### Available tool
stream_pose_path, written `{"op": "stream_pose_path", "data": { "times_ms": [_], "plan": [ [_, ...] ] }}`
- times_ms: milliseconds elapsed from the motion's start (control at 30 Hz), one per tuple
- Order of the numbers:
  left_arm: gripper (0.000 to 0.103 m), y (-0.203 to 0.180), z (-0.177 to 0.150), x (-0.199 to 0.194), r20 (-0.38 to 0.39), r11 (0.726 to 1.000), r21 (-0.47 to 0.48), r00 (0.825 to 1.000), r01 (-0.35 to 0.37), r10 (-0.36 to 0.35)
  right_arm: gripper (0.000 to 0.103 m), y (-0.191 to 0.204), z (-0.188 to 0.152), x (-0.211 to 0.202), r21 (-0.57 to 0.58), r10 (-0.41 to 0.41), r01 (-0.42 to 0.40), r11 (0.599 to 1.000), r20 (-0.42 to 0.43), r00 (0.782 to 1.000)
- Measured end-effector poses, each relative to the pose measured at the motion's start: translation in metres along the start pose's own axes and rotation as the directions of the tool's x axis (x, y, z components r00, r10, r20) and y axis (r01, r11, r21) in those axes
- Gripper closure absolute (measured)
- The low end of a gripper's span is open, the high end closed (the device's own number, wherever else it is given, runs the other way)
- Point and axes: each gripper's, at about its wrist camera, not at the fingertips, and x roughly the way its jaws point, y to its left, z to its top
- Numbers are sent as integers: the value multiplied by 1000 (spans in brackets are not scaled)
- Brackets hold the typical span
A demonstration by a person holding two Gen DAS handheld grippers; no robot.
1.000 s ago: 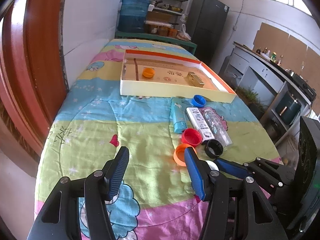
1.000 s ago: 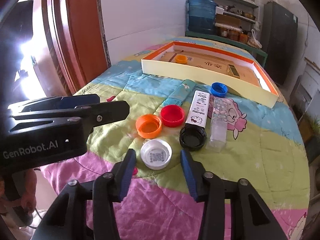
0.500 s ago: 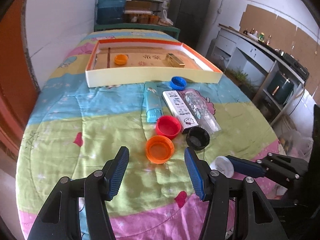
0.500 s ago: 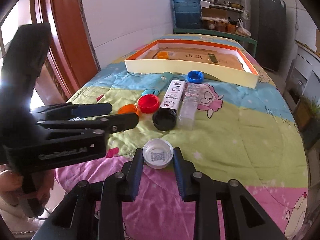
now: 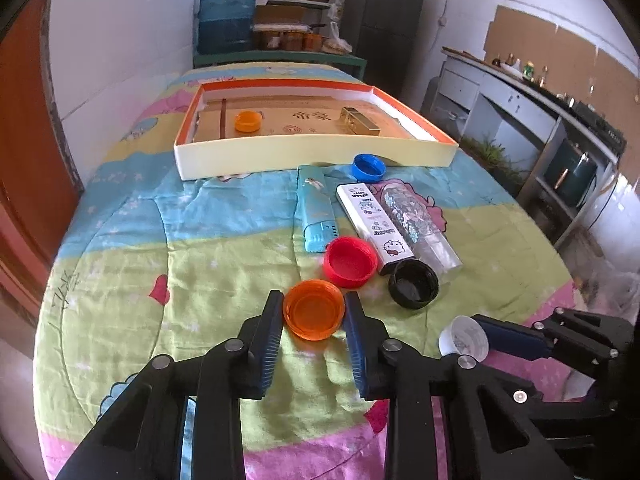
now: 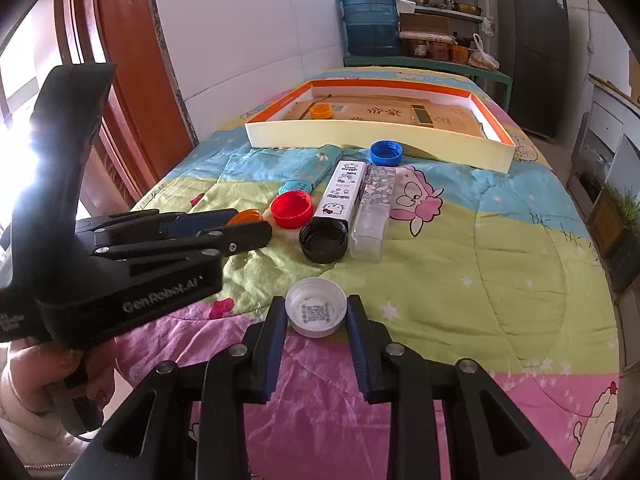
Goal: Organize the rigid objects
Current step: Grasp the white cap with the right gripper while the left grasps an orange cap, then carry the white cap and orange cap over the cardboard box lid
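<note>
Left claw [image 5: 314,314] pinches orange cap [image 5: 314,312], right claw [image 6: 316,312] pinches white cap [image 6: 316,307]; both gripped by rims, likely bound for box [image 5: 312,154] at upper frame.

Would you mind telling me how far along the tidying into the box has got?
Done: an orange cap and gold block lie in the box. In hand: left gripper grips another orange cap, right gripper the white cap. Left: red, black, blue caps, three cases.

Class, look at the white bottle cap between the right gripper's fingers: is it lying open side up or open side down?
Open side up. The white bottle cap shows its hollow interior, with a QR code printed inside, between the right gripper fingers.
</note>
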Motion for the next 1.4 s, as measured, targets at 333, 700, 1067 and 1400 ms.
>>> {"op": "stream_pose_path", "data": {
  "times_ms": [333, 700, 1067, 1400],
  "plan": [
    [72, 0, 2, -11, 8, 1000, -11, 1000, 1, -1, 73, -4, 4, -3, 24, 11, -11, 1000, -4, 1000],
    [72, -2, 27, -28, 41, 1000, -7, 999, 2, -2, 73, -9, 25, -12, 25, 7, -8, 1000, 16, 1000],
    [72, 5, 66, -34, 74, 1000, -20, 997, 5, -3, 73, -20, 62, -14, 31, -10, 9, 999, 50, 999],
    [72, 9, 93, -25, 89, 1000, -23, 996, -17, 19, 73, -31, 87, -1, 38, -26, 24, 999, 50, 998]
  ]
}}
